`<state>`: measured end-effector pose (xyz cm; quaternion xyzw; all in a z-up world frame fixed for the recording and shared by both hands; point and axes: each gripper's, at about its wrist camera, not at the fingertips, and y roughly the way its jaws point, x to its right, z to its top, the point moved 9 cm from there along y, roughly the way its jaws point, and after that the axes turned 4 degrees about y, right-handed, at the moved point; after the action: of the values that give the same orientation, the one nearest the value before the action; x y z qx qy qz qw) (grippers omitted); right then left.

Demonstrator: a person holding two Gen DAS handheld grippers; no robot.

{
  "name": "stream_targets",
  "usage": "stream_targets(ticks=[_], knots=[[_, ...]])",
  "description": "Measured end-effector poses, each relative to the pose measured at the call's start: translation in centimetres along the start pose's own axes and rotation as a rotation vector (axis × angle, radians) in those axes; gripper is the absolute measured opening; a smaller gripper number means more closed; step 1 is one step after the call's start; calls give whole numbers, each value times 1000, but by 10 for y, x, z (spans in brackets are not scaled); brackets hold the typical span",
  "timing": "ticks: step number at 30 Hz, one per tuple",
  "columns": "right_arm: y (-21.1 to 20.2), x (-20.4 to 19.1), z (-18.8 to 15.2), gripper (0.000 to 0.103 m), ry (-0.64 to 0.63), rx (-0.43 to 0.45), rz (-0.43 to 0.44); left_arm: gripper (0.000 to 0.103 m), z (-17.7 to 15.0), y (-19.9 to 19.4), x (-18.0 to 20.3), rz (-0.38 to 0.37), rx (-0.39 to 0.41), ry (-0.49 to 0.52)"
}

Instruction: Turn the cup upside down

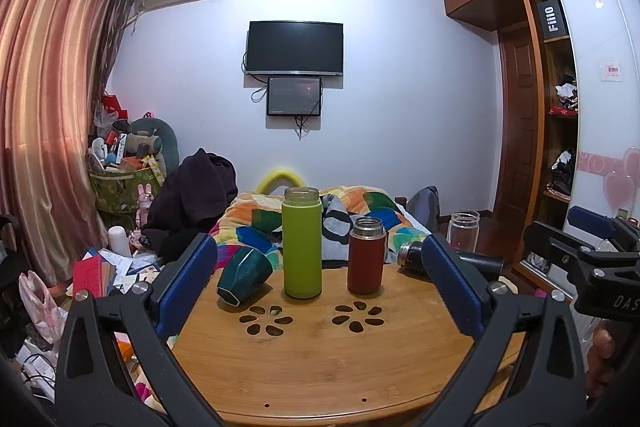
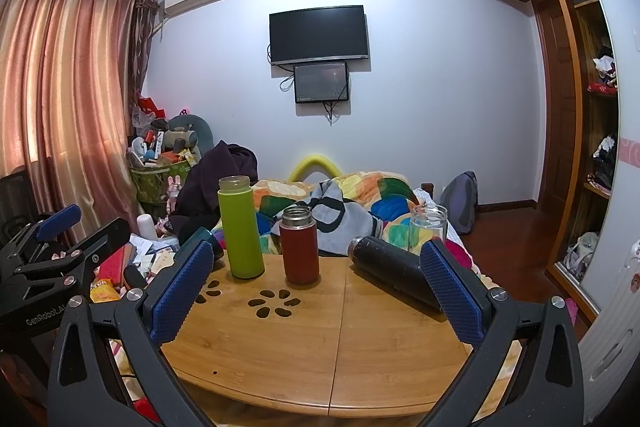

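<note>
A: Five vessels sit on the wooden tabletop, but only the dark green faceted cup looks like the task's thing. It lies at the far left edge, just left of the lime bottle.

B: Which way does it point?

A: It is tipped on its side, base toward the camera and a little left, mouth away toward the bed's quilt. Its long axis runs roughly front to back, angled slightly upward.

B: And the jaws?

A: Both stand wide and hold nothing. The left gripper hovers over the near tabletop; the right gripper faces the red flask and the black flask lying on its side.

B: What could go wrong?

A: I'd judge the cup could roll or slide off the left edge if nudged, since it rests near the rim. A careless sweep could also topple the tall lime bottle beside it.
</note>
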<state>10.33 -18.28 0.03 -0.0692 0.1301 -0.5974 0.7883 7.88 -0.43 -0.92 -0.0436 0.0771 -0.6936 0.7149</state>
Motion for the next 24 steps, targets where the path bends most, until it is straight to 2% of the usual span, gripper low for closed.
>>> stream_targets(ticks=[24], knots=[[-2,-1,1,103,-1,4,-2,103,6,-4,1,-2,7,1]])
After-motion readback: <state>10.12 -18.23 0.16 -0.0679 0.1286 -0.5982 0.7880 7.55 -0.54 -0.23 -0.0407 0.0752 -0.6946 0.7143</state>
